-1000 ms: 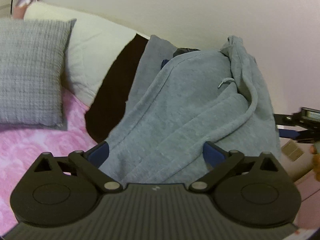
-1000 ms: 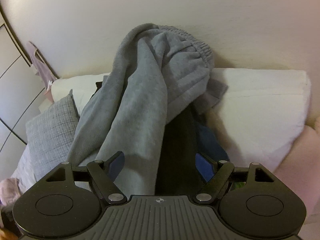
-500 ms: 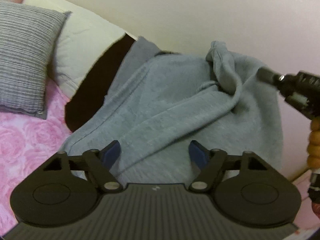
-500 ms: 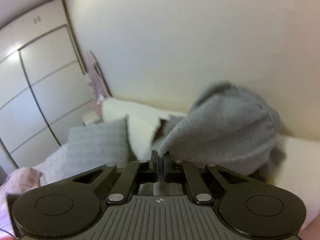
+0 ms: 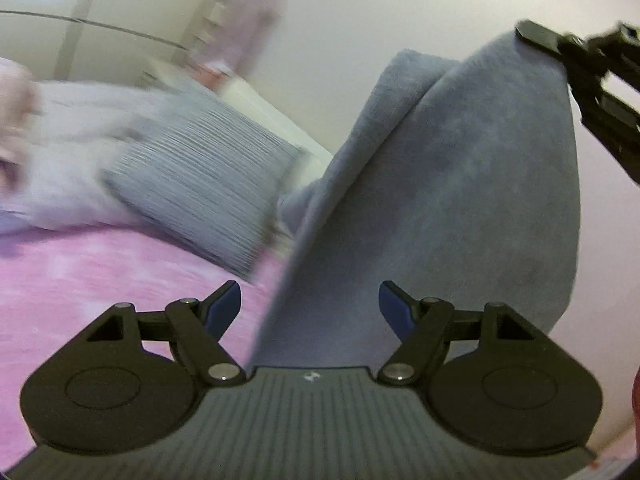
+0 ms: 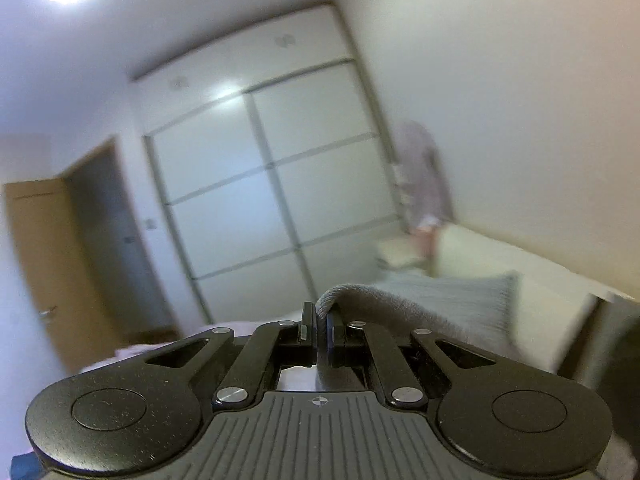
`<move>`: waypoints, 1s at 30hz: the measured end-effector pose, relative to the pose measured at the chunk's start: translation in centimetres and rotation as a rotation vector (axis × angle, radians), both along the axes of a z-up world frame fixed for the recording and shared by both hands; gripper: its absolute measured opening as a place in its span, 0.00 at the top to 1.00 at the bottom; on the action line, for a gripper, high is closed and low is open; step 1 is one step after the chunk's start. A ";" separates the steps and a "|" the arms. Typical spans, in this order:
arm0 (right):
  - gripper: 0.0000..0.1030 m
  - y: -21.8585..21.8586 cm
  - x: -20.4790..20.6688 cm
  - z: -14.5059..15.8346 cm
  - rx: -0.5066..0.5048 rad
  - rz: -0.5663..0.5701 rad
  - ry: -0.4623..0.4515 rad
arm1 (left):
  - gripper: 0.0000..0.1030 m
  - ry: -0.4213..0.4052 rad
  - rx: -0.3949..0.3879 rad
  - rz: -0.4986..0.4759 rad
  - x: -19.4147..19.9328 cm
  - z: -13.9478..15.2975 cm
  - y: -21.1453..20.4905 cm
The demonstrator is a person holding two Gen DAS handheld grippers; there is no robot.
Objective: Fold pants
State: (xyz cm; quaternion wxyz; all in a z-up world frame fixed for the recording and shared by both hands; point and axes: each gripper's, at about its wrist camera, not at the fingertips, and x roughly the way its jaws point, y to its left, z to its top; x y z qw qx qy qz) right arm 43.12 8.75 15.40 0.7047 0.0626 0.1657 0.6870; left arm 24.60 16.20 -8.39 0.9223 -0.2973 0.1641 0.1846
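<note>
The grey sweatpants (image 5: 460,184) hang in the air as a long drape above the bed. My right gripper (image 6: 319,328) is shut on an edge of the pants (image 6: 400,312); in the left wrist view the right gripper (image 5: 528,36) holds the cloth's top corner at the upper right. My left gripper (image 5: 308,304) is low in front of the drape. Its jaws stand apart with cloth hanging between them, and the left pad is clear of the fabric. The lower end of the pants is hidden behind the left gripper's body.
A pink bedspread (image 5: 100,280) lies below, with a grey ribbed cushion (image 5: 200,184) and a white pillow (image 6: 500,276) against the wall. A white sliding wardrobe (image 6: 260,184), a wooden door (image 6: 40,260) and a hanging pale garment (image 6: 420,168) stand beyond.
The right gripper went from open to shut on the pants and rose with them. The pants left the pillow pile and now hang. Both views swung toward the wardrobe; the left jaws narrowed slightly.
</note>
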 end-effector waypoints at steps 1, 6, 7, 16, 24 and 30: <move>1.00 0.7 -1.7 0.6 0.023 0.018 0.010 | 0.30 -0.013 0.010 0.048 -3.0 0.9 0.6; 1.00 4.7 -12.2 6.5 0.213 0.080 0.079 | 0.30 -0.037 0.090 0.257 -16.8 5.9 3.4; 1.00 5.2 -14.3 7.6 0.254 0.096 0.099 | 0.30 -0.041 0.107 0.292 -19.1 6.8 3.7; 0.88 3.2 -28.4 7.2 0.151 0.236 0.081 | 0.27 0.080 0.152 0.584 -37.1 10.4 4.7; 0.56 2.5 -34.4 -12.2 -0.681 0.501 -0.042 | 0.27 0.452 0.020 0.690 -41.2 5.0 -0.3; 0.56 -0.9 -29.9 -17.9 -0.809 0.525 0.003 | 0.27 0.575 -0.097 0.689 -41.8 1.2 -4.3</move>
